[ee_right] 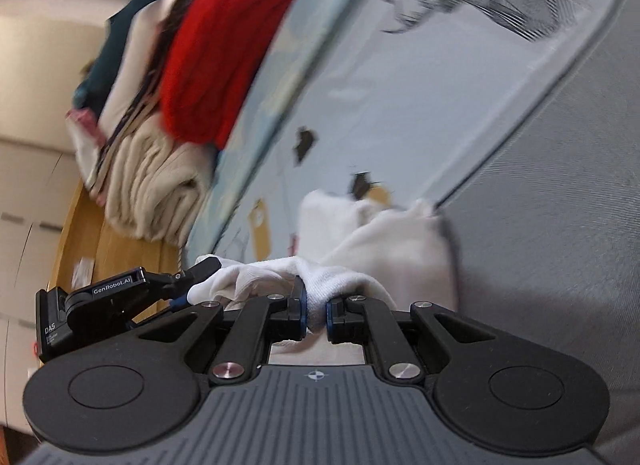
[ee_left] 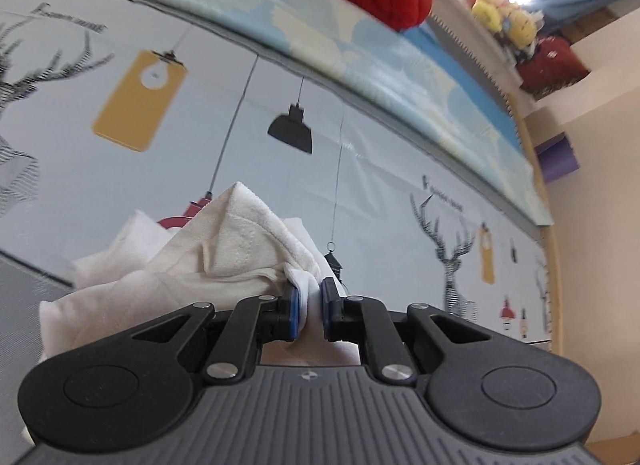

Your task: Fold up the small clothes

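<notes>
The left gripper (ee_left: 309,307) has its blue-padded fingers (ee_left: 293,315) drawn nearly together on a fold of the small white cotton garment (ee_left: 224,249), with the cloth pinched between the pads and bunching up to the left of them in soft ridges. The right gripper (ee_right: 316,315) is likewise almost closed, its blue-edged fingers (ee_right: 301,311) clamping another fold of the same white garment (ee_right: 360,249), which spreads ahead of it and to the right in a crumpled heap. In the right wrist view the left gripper's black body (ee_right: 104,301) shows at the lower left, its tip buried in the white cloth just beside the right one, so both hold the garment close together. The garment hangs over a pale grey-blue printed cloth (ee_left: 380,193) that covers the counter, patterned with line-drawn deer heads, black hanging lamps and yellow tags. Beyond that sheet runs a strip of light blue and cream patterned fabric (ee_left: 320,37). On it sits a folded bright red knitted garment (ee_right: 224,49), and next to that a stack of folded beige and dark clothes (ee_right: 152,185). A grey woven surface (ee_right: 560,225) fills the right side of the right wrist view. Far off in the left wrist view, yellow plush toys (ee_left: 504,17) rest on a ledge near a bright window.
</notes>
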`<action>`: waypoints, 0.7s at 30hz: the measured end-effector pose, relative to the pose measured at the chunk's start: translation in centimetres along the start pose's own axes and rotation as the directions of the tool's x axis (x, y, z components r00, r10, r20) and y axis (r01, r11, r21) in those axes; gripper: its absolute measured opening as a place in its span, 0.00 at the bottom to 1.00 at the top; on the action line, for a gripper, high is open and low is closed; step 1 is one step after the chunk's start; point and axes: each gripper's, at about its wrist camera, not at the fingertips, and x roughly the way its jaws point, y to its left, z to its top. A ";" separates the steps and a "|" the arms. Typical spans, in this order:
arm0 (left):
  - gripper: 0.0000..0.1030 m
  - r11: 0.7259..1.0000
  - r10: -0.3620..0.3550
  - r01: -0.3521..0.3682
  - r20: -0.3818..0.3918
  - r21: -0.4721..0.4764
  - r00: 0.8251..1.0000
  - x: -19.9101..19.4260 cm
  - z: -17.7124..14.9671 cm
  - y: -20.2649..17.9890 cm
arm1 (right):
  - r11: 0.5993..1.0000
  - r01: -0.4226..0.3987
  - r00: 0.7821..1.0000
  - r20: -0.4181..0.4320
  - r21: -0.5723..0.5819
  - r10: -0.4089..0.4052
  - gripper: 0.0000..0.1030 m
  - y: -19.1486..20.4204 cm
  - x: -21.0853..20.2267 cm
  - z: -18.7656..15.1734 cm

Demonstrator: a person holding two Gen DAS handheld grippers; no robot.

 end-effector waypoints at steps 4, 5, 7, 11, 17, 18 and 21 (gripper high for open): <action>0.16 1.000 -0.009 0.008 0.072 0.020 0.997 2.3 0.3 -0.5 | 0.993 -0.004 1.000 0.012 0.118 0.002 0.09 -3.2 1.2 0.3; 0.27 1.000 -0.019 0.018 0.102 0.011 0.995 2.4 0.5 -0.4 | 0.988 -0.015 1.000 0.018 0.151 0.013 0.12 -3.9 1.4 0.3; 0.60 0.999 -0.047 0.050 0.139 -0.017 0.989 2.0 0.8 -0.2 | 0.975 -0.028 0.999 0.045 0.222 0.018 0.16 -5.1 1.3 0.6; 0.84 0.999 -0.031 0.036 0.202 -0.023 0.979 -1.0 0.4 0.4 | 0.966 -0.088 0.987 0.152 0.244 0.052 0.55 -5.1 -0.8 1.8; 0.84 0.980 0.197 -0.200 0.202 -0.002 0.959 -6.0 -4.9 3.7 | 0.971 -0.079 0.968 0.217 -0.224 0.128 0.47 2.3 -3.3 0.9; 0.84 0.971 0.233 -0.238 0.196 0.002 0.953 -6.5 -6.3 4.5 | 0.957 -0.084 0.974 0.179 -0.279 0.138 0.40 3.4 -2.4 0.5; 0.84 0.962 0.274 -0.274 0.177 -0.025 0.945 -6.9 -9.7 7.0 | 0.920 -0.010 0.993 0.108 -0.393 0.056 0.30 5.8 1.5 -0.4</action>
